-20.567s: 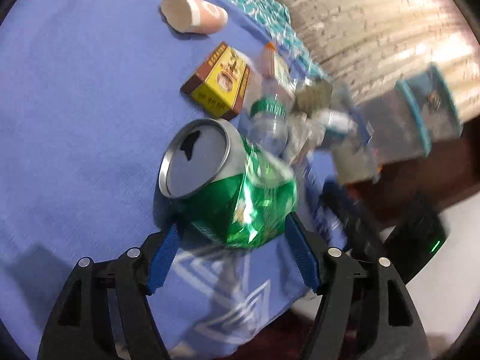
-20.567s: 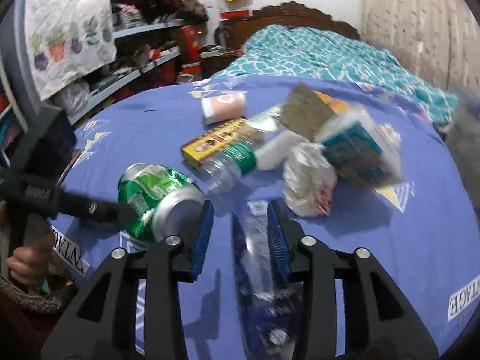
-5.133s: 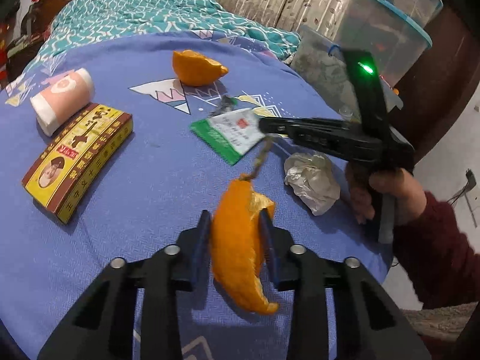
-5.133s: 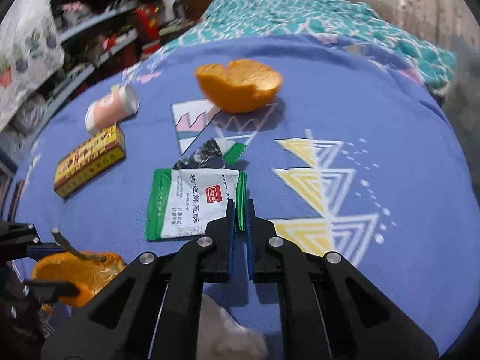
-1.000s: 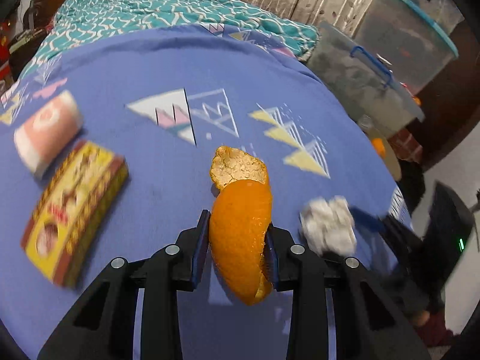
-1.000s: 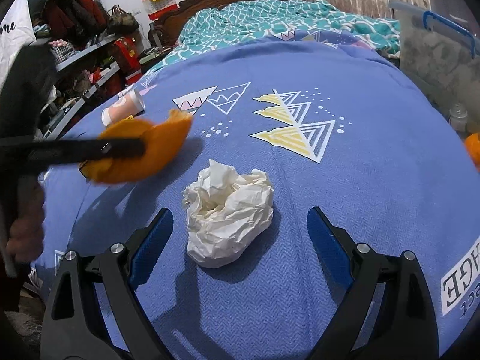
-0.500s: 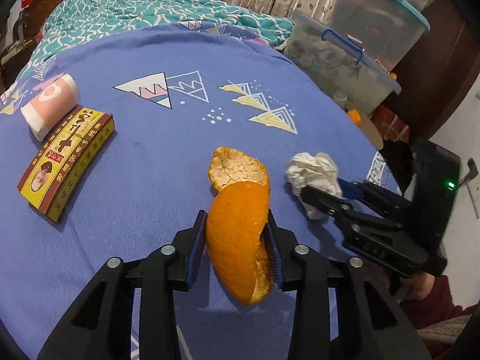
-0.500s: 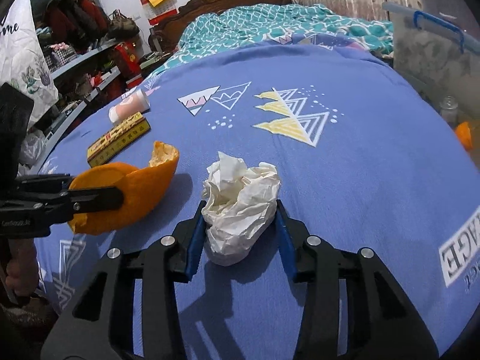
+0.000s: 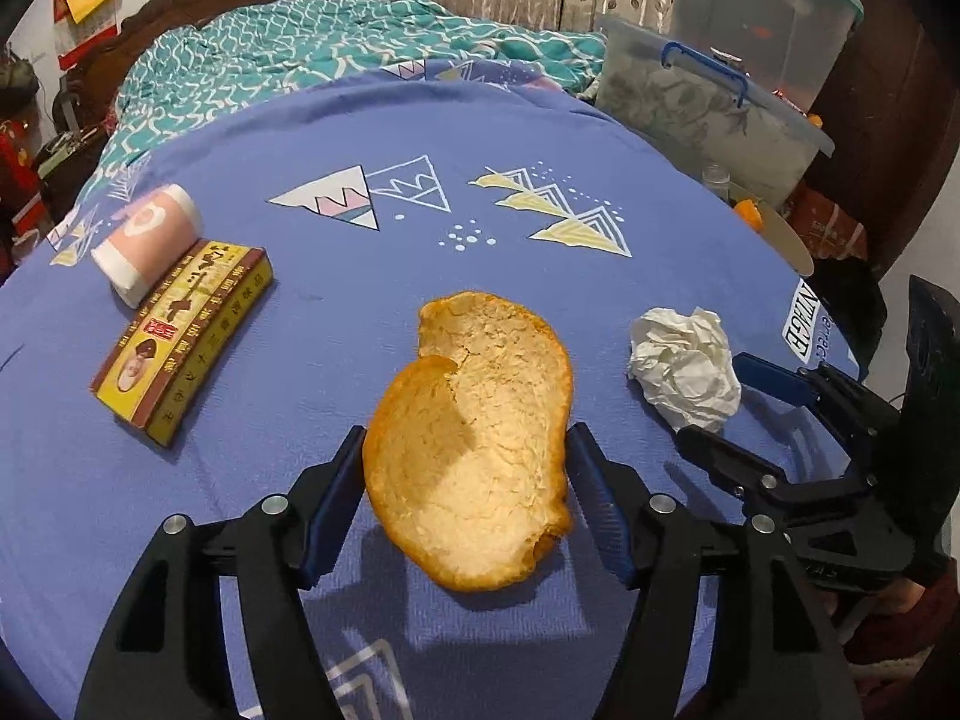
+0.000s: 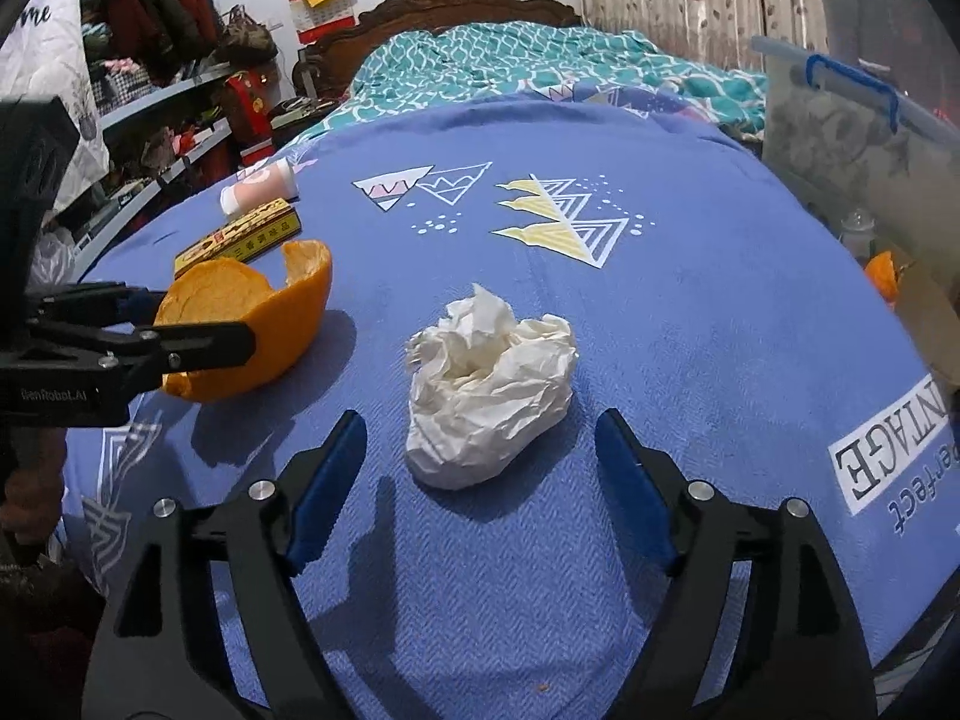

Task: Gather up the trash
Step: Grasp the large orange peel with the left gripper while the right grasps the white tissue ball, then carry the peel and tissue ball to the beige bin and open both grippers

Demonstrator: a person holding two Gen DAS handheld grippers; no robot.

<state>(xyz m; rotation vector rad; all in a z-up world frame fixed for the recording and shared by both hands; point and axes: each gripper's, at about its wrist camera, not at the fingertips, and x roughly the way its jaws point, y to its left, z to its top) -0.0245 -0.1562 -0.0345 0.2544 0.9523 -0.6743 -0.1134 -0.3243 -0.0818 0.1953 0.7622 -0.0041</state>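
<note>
Here, pithy curled peel [image 9: 474,450] (crumpled tissue [image 10: 489,399] nr.)

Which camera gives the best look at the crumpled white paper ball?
The right wrist view: the crumpled white paper ball sits central and whole on the blue bedspread, between the right claw's open jaws, untouched. The left wrist view shows it smaller, off to the right beside that claw.

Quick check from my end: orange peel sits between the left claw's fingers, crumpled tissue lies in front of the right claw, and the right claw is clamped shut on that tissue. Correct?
Not quite. In the right wrist view the right claw is open, having just been opening: its pads stand clear of the crumpled tissue on either side. The orange peel does sit between the left claw's fingers.
</note>
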